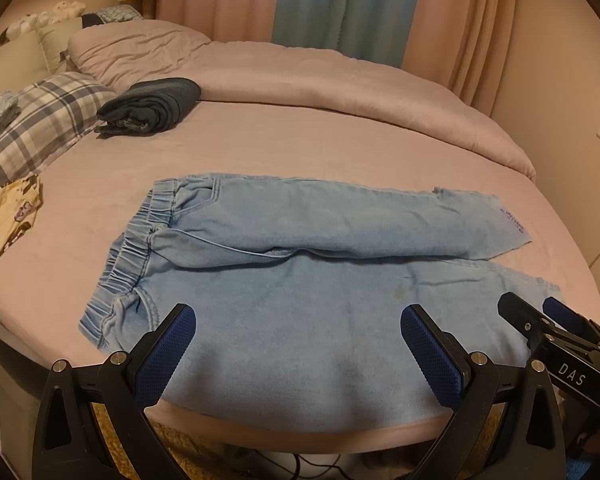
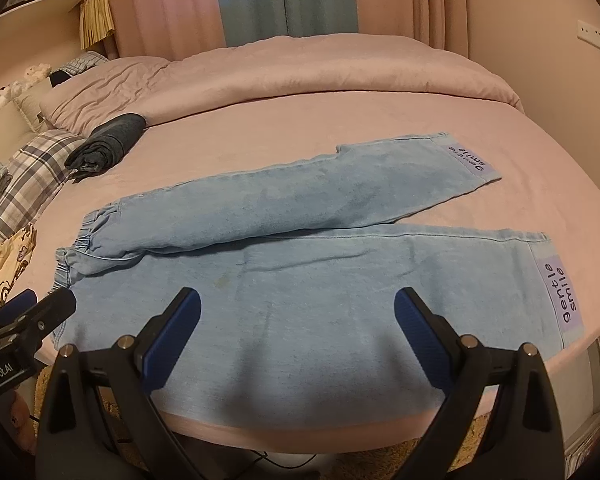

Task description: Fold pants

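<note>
Light blue denim pants (image 1: 292,280) (image 2: 308,264) lie flat across the pink bed, elastic waistband (image 1: 140,252) to the left, both legs running right. The cuffs carry purple "gentle smile" labels (image 2: 562,296). My left gripper (image 1: 298,316) hovers open over the near leg close to the waist end, nothing between its fingers. My right gripper (image 2: 298,300) hovers open over the same near leg further toward the cuff. Each gripper shows at the edge of the other's view: the right gripper (image 1: 540,320) and the left gripper (image 2: 44,304).
A folded dark garment (image 1: 152,106) (image 2: 108,146) rests near the plaid pillow (image 1: 40,120) at the left. A pink duvet (image 1: 340,76) is bunched along the far side. A yellow patterned cloth (image 1: 8,216) lies at the left edge. The bed's near edge (image 1: 300,436) is just below the pants.
</note>
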A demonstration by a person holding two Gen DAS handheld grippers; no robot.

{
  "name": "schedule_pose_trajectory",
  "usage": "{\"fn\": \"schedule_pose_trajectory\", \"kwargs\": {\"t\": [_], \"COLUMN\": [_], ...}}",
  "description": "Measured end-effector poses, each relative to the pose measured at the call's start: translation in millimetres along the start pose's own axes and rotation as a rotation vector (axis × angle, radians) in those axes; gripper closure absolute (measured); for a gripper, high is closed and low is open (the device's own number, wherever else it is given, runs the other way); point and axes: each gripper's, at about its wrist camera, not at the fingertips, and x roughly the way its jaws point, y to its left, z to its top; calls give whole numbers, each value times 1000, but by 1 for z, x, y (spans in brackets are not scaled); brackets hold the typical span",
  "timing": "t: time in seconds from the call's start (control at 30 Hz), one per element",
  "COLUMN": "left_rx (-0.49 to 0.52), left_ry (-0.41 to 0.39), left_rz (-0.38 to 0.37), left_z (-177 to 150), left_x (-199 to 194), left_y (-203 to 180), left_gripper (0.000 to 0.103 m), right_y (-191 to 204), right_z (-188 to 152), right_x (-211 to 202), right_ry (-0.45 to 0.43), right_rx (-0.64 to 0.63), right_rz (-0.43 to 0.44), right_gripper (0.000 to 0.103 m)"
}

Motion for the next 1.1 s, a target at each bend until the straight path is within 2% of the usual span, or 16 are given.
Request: {"fn": "schedule_pose_trajectory", "kwargs": {"t": [0.17,0.23,0.3,0.37,0.47,0.57,0.63,0.73,0.8,0.93,1.0,1.07,1.1], "left_rx": [-5,-9,-25,-44,-75,-110,-132,-156,-165,-172,-177,-183,-192], "left_ry": [-3,0,25,40,43,76,103,149,164,182,187,188,190], "left_rz": [-17,-27,-39,-56,-86,-119,-136,-131,-124,-115,-107,-107,-109], "left_z": [0,0,3,7,16,20,19,17,17,18,20,20,20], "left_x": [3,7,15,22,34,48,58,72,78,82,84,85,85], "left_y": [4,6,10,13,18,24,27,32,35,37,38,39,40], "left_gripper": [0,4,5,6,17,30,39,40,40,40,40,40,40], "right_y": [-1,-6,-14,-24,-43,-61,-69,-78,-86,-89,-86,-72,-70], "right_z": [-1,2,7,18,53,103,131,163,181,183,176,174,172], "right_x": [4,5,6,8,19,52,84,134,183,255,275,275,274], "right_ry": [7,5,3,-5,-5,46,97,187,267,407,428,330,308], "right_rx": [4,20,39,61,90,142,174,239,303,321,284,158,145], "right_rz": [-1,5,15,22,15,39,37,16,-25,-158,-210,-263,-263], "right_gripper": [7,8,8,8,8,8,11,15,16,17,17,31,41]}}
